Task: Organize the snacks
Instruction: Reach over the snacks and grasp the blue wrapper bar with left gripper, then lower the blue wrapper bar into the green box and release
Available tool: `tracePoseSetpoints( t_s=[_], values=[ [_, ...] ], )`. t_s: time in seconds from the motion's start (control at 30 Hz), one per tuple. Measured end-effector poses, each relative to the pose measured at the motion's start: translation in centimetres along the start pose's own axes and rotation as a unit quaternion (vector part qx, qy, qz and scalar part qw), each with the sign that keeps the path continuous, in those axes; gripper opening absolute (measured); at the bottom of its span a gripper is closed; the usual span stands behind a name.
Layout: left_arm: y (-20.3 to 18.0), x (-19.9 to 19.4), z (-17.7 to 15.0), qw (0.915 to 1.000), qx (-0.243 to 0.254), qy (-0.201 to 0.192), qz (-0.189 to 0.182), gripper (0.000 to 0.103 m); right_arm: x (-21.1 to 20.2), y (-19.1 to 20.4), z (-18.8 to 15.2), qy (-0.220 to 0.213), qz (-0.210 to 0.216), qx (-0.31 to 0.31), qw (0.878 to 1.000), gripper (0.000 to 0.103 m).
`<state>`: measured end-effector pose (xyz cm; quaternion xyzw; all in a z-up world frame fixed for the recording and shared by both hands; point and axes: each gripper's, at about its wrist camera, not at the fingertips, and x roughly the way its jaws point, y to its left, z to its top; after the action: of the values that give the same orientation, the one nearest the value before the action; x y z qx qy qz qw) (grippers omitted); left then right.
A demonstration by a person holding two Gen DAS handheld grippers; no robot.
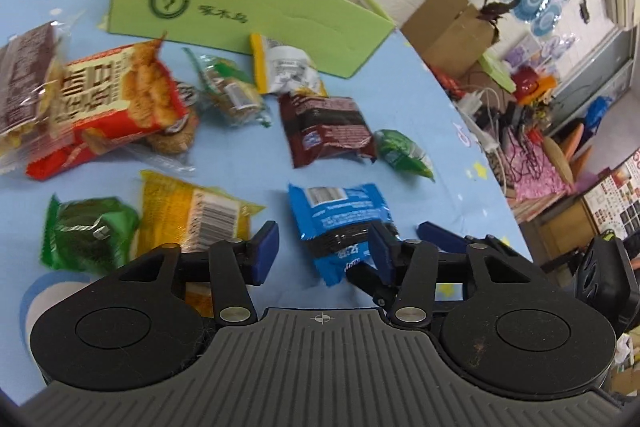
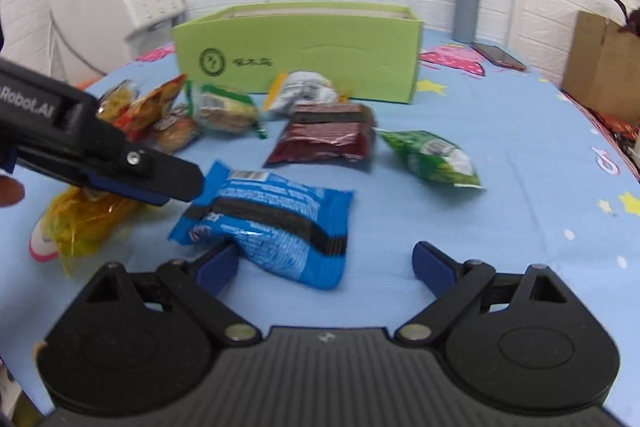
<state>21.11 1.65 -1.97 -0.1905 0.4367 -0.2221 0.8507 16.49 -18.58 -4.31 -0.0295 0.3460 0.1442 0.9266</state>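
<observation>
The blue snack packet, a crinkled glossy foil pillow with a black band across it, lies in the lower centre of the right wrist view on the smooth light blue tablecloth. The right gripper has its jaws wide apart around the near end of this packet; the left pad touches its edge, the right pad stands free with bare cloth beside it. The left gripper also has its jaws apart, and its right pad lies against the same packet (whether it presses, I cannot tell). Behind, in the upper centre, stands the green cardboard box, rigid, rectangular and open on top. Between the box and the packet lie a dark red packet and a green packet, both wrinkled foil. At the left are the yellow packet and a red one, close together.
</observation>
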Motion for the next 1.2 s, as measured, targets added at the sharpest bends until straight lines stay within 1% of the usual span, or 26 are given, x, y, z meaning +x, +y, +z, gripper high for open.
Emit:
tracePoseSetpoints(
  t_s=[0.03,0.07,0.17,0.2,0.27,0.33,0.43,0.47,0.5,0.53,0.57,0.6,0.63,0.7,0.8,0.83,0.87,0.93,1.0,1.1,1.2],
  values=[
    [-0.3,0.3,0.2,1.0,0.003,0.003,-0.006,0.042,-0.6,-0.8,0.1,-0.01,0.032,0.025,0.999,0.094],
    [-0.5,0.6,0.3,0.9999,0.004,0.008,-0.012,0.042,-0.6,-0.8,0.1,-0.01,0.032,0.025,0.999,0.094],
    [-1.2,1.8,0.8,0.9994,-0.002,0.019,-0.03,0.043,-1.4,-1.1,0.3,-0.02,0.061,0.045,0.997,0.094],
    [-1.4,2.2,1.0,0.9994,-0.001,0.022,-0.027,0.045,-1.3,-1.1,0.4,-0.022,0.063,0.045,0.997,0.094],
    [-1.4,2.6,1.0,0.9997,0.003,0.024,-0.008,0.044,-0.7,-1.2,0.7,-0.017,0.058,0.044,0.997,0.094],
    [-1.3,2.7,0.8,0.9997,0.01,0.022,0.002,0.043,0.1,-1.2,0.8,-0.01,0.058,0.044,0.997,0.094],
    [-1.2,3.3,0.5,0.9996,0.009,0.028,0.003,0.044,0.6,-0.5,0.8,-0.016,0.056,0.027,0.998,0.094],
    [-1.2,3.4,0.4,0.9997,0.013,0.022,0.002,0.044,0.8,-0.3,0.9,-0.016,0.059,0.025,0.998,0.091],
    [-1.2,3.4,0.2,0.9996,0.019,0.019,0.003,0.043,0.9,0.0,0.9,-0.016,0.063,0.02,0.998,0.088],
    [-1.3,3.4,0.1,0.9995,0.027,0.016,0.005,0.041,0.5,0.5,0.8,-0.017,0.079,0.012,0.997,0.075],
    [-1.5,3.5,0.0,0.9993,0.033,0.016,0.007,0.039,0.5,0.5,0.8,-0.017,0.079,0.012,0.997,0.068],
    [-1.6,3.5,-0.1,0.9992,0.036,0.017,0.005,0.033,0.3,0.5,0.9,-0.015,0.087,0.022,0.996,0.066],
    [-1.6,3.6,0.0,0.9993,0.033,0.019,0.0,0.03,0.3,0.7,0.9,-0.015,0.081,0.02,0.996,0.066],
    [-1.6,3.6,0.2,0.9993,0.031,0.02,-0.001,0.029,0.3,0.7,1.0,-0.014,0.082,0.024,0.996,0.065],
    [-1.9,3.4,0.6,0.9995,0.028,0.017,-0.003,0.018,0.1,0.0,1.2,-0.011,0.089,0.045,0.995,0.065],
    [-2.1,3.1,0.9,0.9995,0.029,0.015,-0.005,0.017,0.0,-0.2,1.4,-0.013,0.09,0.049,0.995,0.066],
    [-2.3,2.9,1.5,0.9995,0.029,0.011,-0.008,0.016,-0.2,-0.3,1.7,-0.017,0.09,0.049,0.995,0.067],
    [-3.0,2.0,2.8,0.9992,0.036,-0.008,-0.013,0.016,-0.9,-0.1,3.1,-0.034,0.083,0.035,0.995,0.067],
    [-3.8,1.1,4.9,0.9985,0.043,-0.031,-0.013,0.016,-1.0,-0.2,5.2,-0.052,0.082,0.02,0.995,0.067],
    [-4.5,0.0,9.6,0.9959,0.051,-0.073,-0.01,0.016,-0.3,-0.5,9.9,-0.085,0.086,-0.006,0.993,0.067],
    [-4.6,0.4,14.6,0.9935,0.058,-0.098,0.005,0.016,1.8,-0.8,15.0,-0.101,0.081,-0.031,0.991,0.067]
  ],
)
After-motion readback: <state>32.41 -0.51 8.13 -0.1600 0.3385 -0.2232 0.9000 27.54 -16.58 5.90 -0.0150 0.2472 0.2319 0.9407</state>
